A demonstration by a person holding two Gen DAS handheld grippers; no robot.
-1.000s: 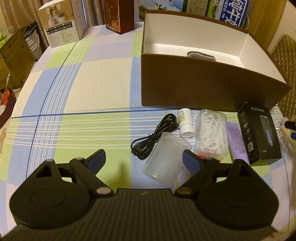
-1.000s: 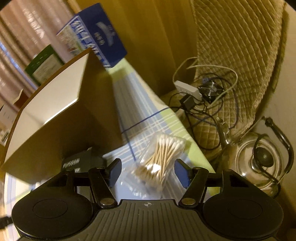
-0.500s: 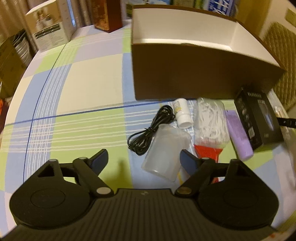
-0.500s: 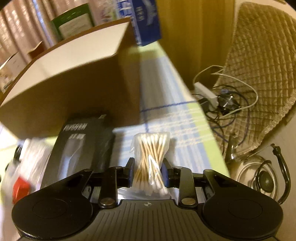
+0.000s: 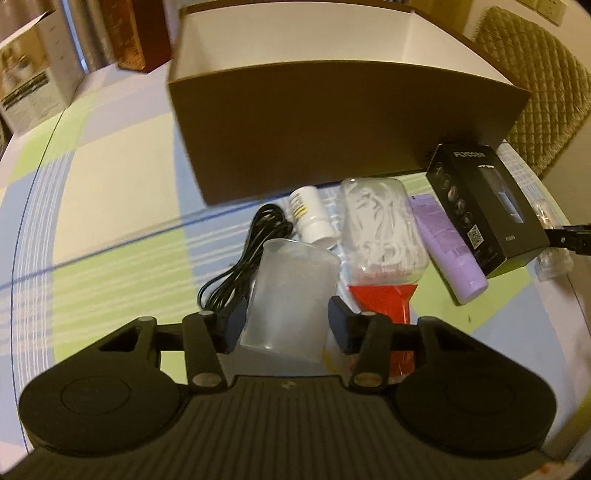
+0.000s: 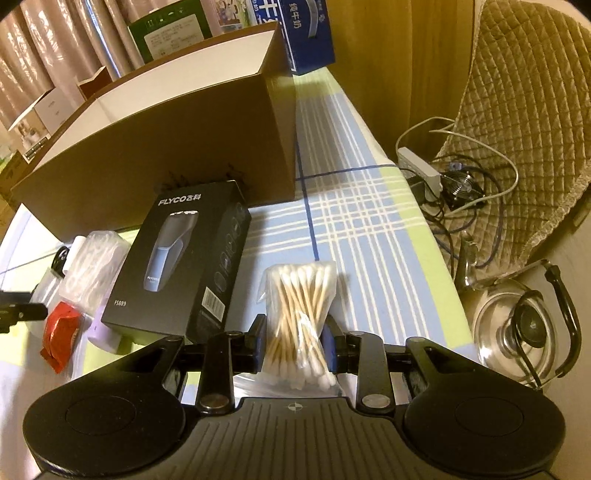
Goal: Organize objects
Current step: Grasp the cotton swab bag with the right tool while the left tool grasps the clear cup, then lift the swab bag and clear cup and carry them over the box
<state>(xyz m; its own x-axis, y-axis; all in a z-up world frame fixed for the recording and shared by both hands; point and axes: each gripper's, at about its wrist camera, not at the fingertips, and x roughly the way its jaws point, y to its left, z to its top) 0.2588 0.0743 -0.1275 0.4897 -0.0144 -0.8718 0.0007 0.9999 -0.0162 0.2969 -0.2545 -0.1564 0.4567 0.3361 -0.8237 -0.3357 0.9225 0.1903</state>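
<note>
- Since one second ago, both grippers have narrowed: the left gripper point(image 5: 286, 323), then spread wide with the cup ahead of it, now brackets the cup; the right gripper point(image 6: 294, 347), then open around the swab bag, now pinches it.
- Left gripper: jaws closing, the translucent cup point(image 5: 291, 295) lying on its side between them; the left pad meets the cup wall, while a slight gap shows at the right pad.
- Right gripper: closed on the clear bag of cotton swabs point(image 6: 301, 306), which is squeezed narrow at the pads and fans out above them.
- Just beyond the cup: a coiled black cable point(image 5: 240, 266) to its left, a small white bottle point(image 5: 312, 218) behind it, and a clear bag of white floss picks point(image 5: 378, 236) with a red packet point(image 5: 384, 299) at its near end.
- Right of the floss bag: a lilac tube point(image 5: 447, 247), then a black shaver box point(image 6: 177, 266) lying flat, its far end against the carton.
- Farther back: a large brown carton point(image 5: 332, 129), open-topped with a white interior, standing on the checked bench point(image 5: 110, 184).
- Far edge of the bench: several smaller boxes, among them a blue one point(image 6: 306, 33).
- Off the right edge of the bench: a glass kettle point(image 6: 524, 332), a tangle of cords with a power strip point(image 6: 421, 166), and a quilted chair point(image 6: 517, 92).
</note>
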